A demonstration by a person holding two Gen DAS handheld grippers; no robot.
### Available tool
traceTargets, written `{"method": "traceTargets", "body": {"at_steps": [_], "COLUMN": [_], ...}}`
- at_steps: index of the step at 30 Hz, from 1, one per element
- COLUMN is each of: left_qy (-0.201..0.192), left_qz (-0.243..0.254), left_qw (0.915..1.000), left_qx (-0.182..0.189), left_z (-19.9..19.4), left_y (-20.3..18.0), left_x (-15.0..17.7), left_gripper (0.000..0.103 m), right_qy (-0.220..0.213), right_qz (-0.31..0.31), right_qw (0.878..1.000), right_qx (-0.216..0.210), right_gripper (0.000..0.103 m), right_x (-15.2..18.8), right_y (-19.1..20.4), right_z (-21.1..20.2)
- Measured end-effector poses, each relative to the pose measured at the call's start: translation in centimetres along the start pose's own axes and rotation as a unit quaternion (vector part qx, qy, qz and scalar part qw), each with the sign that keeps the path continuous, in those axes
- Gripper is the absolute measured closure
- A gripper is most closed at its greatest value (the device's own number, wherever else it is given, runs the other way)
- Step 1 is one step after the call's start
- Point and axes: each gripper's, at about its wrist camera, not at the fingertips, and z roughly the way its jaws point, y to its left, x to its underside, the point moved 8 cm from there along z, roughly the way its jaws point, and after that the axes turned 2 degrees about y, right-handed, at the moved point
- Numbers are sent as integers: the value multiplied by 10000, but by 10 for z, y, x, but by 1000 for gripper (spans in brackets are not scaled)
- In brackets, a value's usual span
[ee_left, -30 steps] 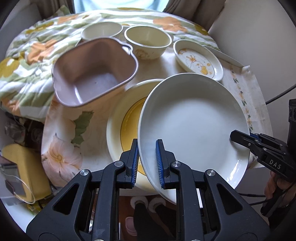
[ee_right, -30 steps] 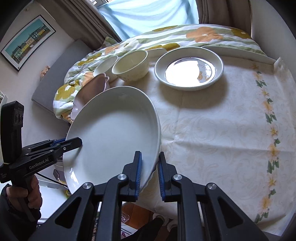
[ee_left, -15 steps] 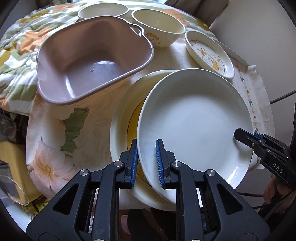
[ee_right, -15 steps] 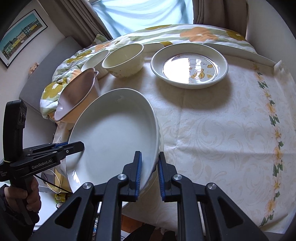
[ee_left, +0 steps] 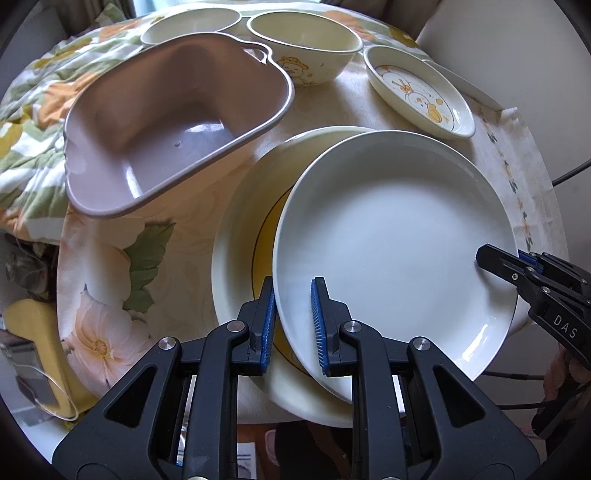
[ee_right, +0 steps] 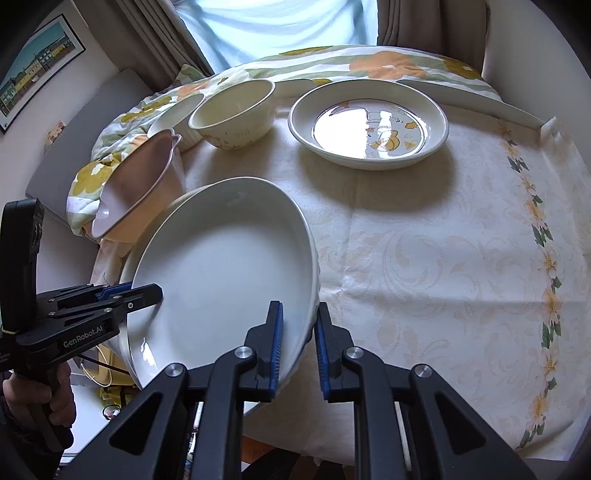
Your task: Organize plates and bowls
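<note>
Both grippers hold one large white plate [ee_left: 391,236]. My left gripper [ee_left: 292,286] is shut on its near rim, and my right gripper [ee_right: 300,309] is shut on the opposite rim. The white plate [ee_right: 221,266] is tilted, low over a cream plate with a yellow centre [ee_left: 240,221] and offset to its right. I cannot tell whether the two plates touch. The right gripper [ee_left: 484,256] also shows at the plate's right edge, and the left gripper [ee_right: 157,291] at its left edge, with a hand below it.
A pink handled bowl [ee_left: 166,122] lies tilted just left of the plates on a floral quilt [ee_left: 29,110]. Behind are a cream duck-print bowl [ee_left: 306,40], a small white bowl [ee_left: 192,26] and a duck-pattern plate [ee_right: 369,122]. Bare tablecloth [ee_right: 443,258] spreads to the right.
Both grippers have lowered the white plate toward the yellow-centred plate, and the table and bowls now look closer. The grips are unchanged.
</note>
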Motion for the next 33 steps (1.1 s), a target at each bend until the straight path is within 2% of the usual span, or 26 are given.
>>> {"method": "traceTargets", "body": {"at_steps": [4,8,12,15,22,33], "left_qy": [-66,-190,-360,-396,-380,-375], "left_qz": [155,446,842,971,1191,1364], "left_qw": [9996,9965,9875,9826,9731,9596], "left_qx": [-241,-686,-1283,-1531,-1936,-2434], "left_z": [0,-2,-3,-4,-7,-12], "left_y": [-2,-7,-14,-15,-15,-17], "left_x": [-2,-4,-3,-3,-1,6], "left_gripper": [87,86,86,86,87,87], "right_qy": [19,29,49,58,39,53], "right_qz": [-59,-233,-377,-557,-1154,-1134], "right_qw": [10000,9996,9988,9972,9877,9879], "right_qx": [39,170,302,501,1056,1059], "right_gripper": [88,88,88,87,87,87], "right_x": [2,2,-1,-2,-2,-3], "right_y": [1,3,6,9,19,17], "right_z": [2,3,5,6,9,9]}}
